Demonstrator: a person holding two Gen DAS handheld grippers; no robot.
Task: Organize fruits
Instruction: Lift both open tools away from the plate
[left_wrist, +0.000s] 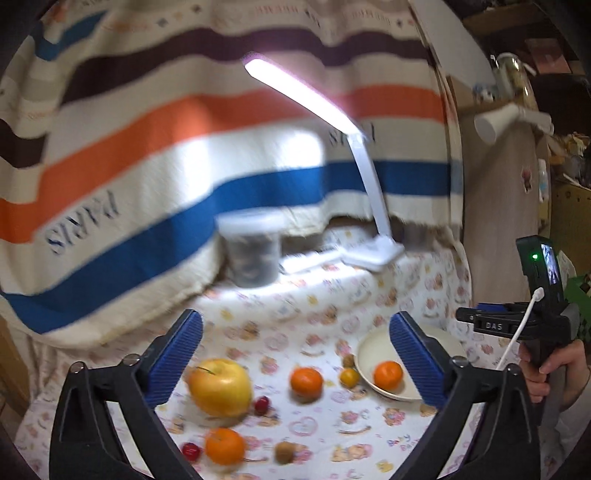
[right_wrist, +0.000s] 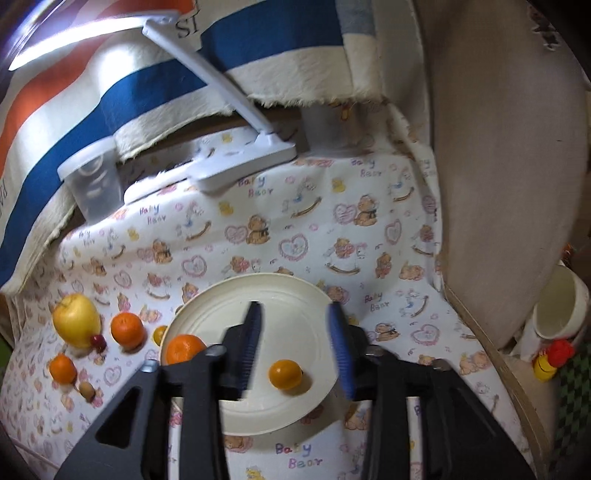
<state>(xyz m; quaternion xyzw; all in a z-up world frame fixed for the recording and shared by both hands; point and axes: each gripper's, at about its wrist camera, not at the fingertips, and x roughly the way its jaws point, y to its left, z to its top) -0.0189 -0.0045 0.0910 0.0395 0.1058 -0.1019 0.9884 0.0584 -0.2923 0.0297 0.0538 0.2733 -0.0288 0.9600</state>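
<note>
My left gripper (left_wrist: 297, 315) hangs wide open above the cloth with nothing between its blue pads. Below it lie a yellow apple (left_wrist: 221, 387), a tangerine (left_wrist: 306, 382), another tangerine (left_wrist: 224, 445), two red cherries (left_wrist: 261, 404) and small brown fruits (left_wrist: 285, 451). A cream plate (left_wrist: 369, 347) to the right holds a tangerine (left_wrist: 388, 374). My right gripper (right_wrist: 294, 306) is open over the plate (right_wrist: 258, 280). A small orange fruit (right_wrist: 285, 374) lies on the plate beneath the gap, free of the pads. The plate's tangerine (right_wrist: 183, 349) sits at its left rim.
A lit white desk lamp (left_wrist: 373, 254) and a lidded clear container (left_wrist: 253, 254) stand at the back against a striped blanket (left_wrist: 147, 147). A padded chair back (right_wrist: 498, 166) rises on the right, with a white cup (right_wrist: 561, 310) beyond it. A hand (left_wrist: 546, 365) holds the right gripper's handle.
</note>
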